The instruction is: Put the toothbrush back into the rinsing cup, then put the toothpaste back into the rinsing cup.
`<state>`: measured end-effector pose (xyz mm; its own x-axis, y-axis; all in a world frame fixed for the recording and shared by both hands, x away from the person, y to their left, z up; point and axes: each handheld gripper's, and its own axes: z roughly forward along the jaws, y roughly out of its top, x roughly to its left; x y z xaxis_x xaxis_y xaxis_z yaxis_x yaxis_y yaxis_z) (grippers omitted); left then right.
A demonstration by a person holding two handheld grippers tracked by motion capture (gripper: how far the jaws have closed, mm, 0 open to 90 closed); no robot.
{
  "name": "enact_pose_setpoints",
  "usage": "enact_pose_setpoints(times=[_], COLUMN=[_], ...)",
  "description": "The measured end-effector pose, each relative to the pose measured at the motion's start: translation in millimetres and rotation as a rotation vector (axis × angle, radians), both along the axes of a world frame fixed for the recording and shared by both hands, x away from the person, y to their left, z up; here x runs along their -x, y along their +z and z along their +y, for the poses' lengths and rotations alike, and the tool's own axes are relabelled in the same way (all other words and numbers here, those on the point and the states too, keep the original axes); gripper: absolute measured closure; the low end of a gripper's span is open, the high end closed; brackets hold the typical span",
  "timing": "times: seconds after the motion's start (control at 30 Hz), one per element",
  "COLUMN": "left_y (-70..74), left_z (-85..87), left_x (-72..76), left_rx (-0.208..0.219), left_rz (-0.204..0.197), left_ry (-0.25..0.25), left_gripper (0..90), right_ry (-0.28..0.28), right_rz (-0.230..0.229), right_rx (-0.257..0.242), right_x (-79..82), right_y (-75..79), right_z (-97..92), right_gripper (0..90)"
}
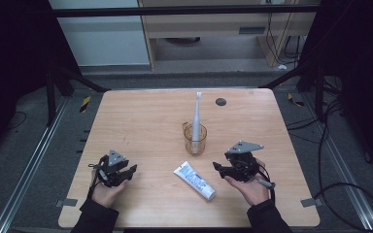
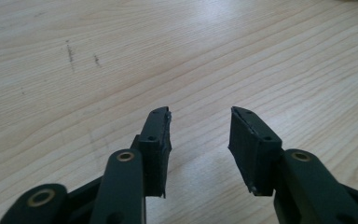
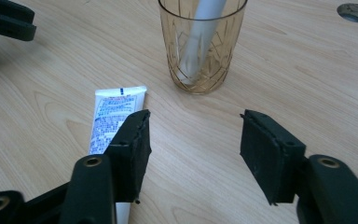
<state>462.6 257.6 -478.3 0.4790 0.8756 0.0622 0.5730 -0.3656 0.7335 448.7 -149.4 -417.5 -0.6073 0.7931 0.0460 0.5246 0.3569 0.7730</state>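
Observation:
An amber glass cup [image 1: 195, 139] stands near the middle of the wooden table [image 1: 141, 121]. A white toothbrush [image 1: 196, 114] stands upright in it. A white toothpaste tube [image 1: 194, 180] lies flat in front of the cup, between my two hands. My left gripper [image 1: 131, 171] rests at the front left, open, with bare wood between its fingers [image 2: 157, 140]. My right gripper [image 1: 217, 167] is open just right of the tube. In the right gripper view the tube [image 3: 114, 112] lies beside and partly behind the left jaw, and the cup [image 3: 200, 70] with the toothbrush handle [image 3: 203, 28] stands just ahead.
A small dark round hole [image 1: 220, 101] sits in the table's far edge, right of centre. Dark frame posts and cables surround the table on the floor. The left gripper's jaws [image 3: 9, 21] show at the top left of the right gripper view.

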Motion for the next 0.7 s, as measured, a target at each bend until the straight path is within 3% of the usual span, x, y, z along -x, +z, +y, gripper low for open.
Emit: enact_pose_setpoints(times=[0.2,0.7], left_y=[-0.5,-1.2], left_z=[6.5,16.5], left_x=[-1.7,-4.4], left_rx=[-0.006,0.003], left_rz=[-0.011,0.002], left_ry=[0.022,0.053], left_gripper=[48.7,47.1], right_ry=[0.012,0.056], right_rz=[0.019,0.065], right_rx=[0.018,0.041], right_x=[-6.1,-13.2], right_y=[-1.2,-3.8], right_z=[12.8,41.6], right_gripper=[36.4,34.2])
